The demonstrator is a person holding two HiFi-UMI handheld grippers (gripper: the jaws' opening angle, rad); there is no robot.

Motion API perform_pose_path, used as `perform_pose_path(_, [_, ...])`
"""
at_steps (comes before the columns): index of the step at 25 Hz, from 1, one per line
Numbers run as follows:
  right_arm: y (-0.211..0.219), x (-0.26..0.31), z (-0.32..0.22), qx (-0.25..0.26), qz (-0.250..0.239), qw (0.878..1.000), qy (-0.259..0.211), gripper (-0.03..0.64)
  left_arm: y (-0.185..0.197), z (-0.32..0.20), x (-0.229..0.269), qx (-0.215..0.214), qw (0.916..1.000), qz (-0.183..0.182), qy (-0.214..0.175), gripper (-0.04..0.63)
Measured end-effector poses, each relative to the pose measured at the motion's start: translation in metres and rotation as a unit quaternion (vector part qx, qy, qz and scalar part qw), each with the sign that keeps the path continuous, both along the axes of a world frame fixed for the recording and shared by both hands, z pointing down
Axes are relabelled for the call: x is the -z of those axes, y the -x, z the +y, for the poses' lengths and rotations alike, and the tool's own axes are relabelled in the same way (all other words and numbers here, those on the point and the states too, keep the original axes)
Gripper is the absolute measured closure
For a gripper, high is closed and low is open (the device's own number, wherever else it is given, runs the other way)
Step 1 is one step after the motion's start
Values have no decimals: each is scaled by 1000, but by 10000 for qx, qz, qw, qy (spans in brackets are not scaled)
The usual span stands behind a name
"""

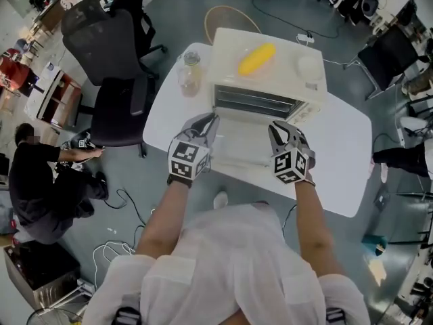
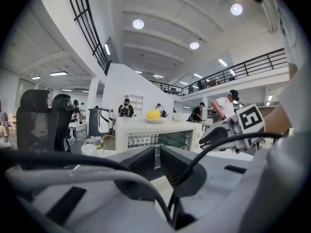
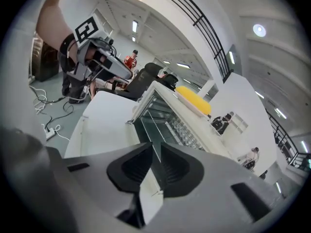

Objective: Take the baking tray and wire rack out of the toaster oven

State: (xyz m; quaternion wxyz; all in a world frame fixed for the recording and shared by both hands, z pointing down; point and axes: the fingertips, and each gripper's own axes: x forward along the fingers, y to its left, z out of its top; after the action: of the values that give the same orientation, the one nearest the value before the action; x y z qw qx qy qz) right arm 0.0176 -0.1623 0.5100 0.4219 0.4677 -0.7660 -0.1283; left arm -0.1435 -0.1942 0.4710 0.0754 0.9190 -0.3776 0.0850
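Cream toaster oven (image 1: 267,73) sits at the far side of the white desk (image 1: 342,158). Its glass door (image 1: 243,144) is dropped flat toward the person.

Metal wire rack (image 1: 254,104) is still inside: its bars show across the oven mouth. Can't separate the baking tray from the rack in any view, and nothing metal lies out on the desk.

Left gripper (image 1: 210,122) is just off the door's left front corner. Its own view shows the jaws nearly together, only a slit between them and nothing in it. It points roughly level at the oven front, not touching it.

Right gripper (image 1: 276,131) is over the door's right side, tilted down. Its jaws are a little apart, a narrow V gap with nothing gripped; only the oven cavity and the door edge show through it.

The two grippers are well apart, with the door between them.

On the oven roof are a yellow oblong object (image 1: 256,59) on a pale plate and a white bowl (image 1: 308,66). A clear glass jar (image 1: 190,74) stands on the desk just left of the oven.

Two black office chairs (image 1: 111,42) are left of the desk. A person in black (image 1: 40,181) crouches on the floor further left.
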Motion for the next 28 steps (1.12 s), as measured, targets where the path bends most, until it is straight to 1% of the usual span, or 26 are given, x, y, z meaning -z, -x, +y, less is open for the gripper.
perform_pose_path(4, [2, -13, -29, 140, 360, 9992, -44, 552, -10, -18, -5, -31, 10000, -56, -37, 568])
perform_pose_path(10, [2, -38, -63, 315, 842, 9959, 61, 529, -18, -36, -18, 99, 9999, -77, 105, 568])
perform_pose_path(16, [6, -60, -95, 397, 1153, 9925, 81, 518, -21, -48, -26, 167, 9996, -196, 116, 568])
perform_pose_path(20, [8, -70, -114, 334, 1391, 9897, 9, 520, -21, -57, -30, 189, 9994, -248, 122, 568])
perform_pose_path(24, [2, -82, -122, 227, 1642, 9862, 40, 522, -24, -56, -33, 203, 9994, -215, 174, 569])
perform_pose_path(28, [-4, -89, -130, 138, 1789, 9836, 180, 506, -20, -58, -36, 277, 9991, -208, 225, 568])
